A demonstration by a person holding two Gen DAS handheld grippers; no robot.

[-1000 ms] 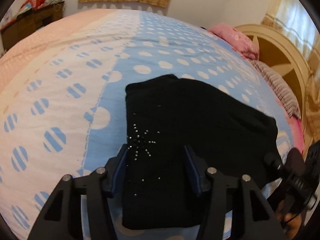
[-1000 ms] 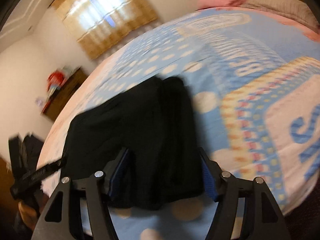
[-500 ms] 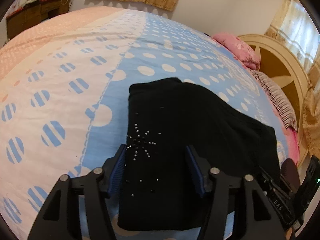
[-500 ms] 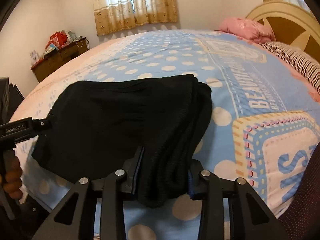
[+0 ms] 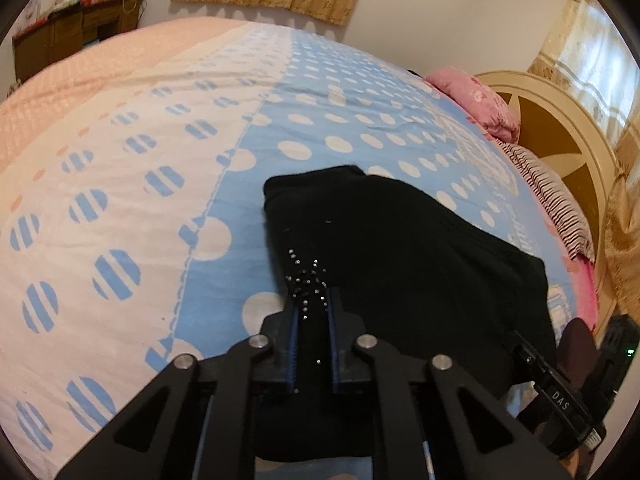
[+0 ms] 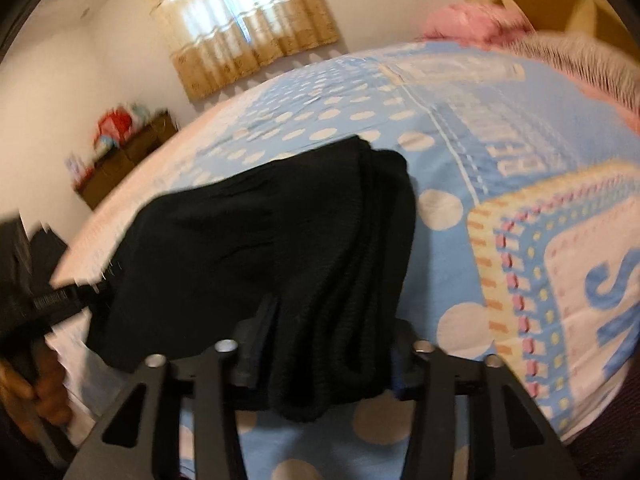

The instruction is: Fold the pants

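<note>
Left tool (image 5: 312,316) pinches the pants (image 5: 400,248) at 6 o'clock; my right tool (image 6: 328,344) clamps thick layers, which could slip out.

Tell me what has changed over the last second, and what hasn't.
Both claws closed on the black pants: the left claw, open a second ago, now pinches the near edge by the rhinestone star, and the right claw clamps the thick folded end. The pants remain folded on the polka-dot bedspread, barely shifted.
</note>
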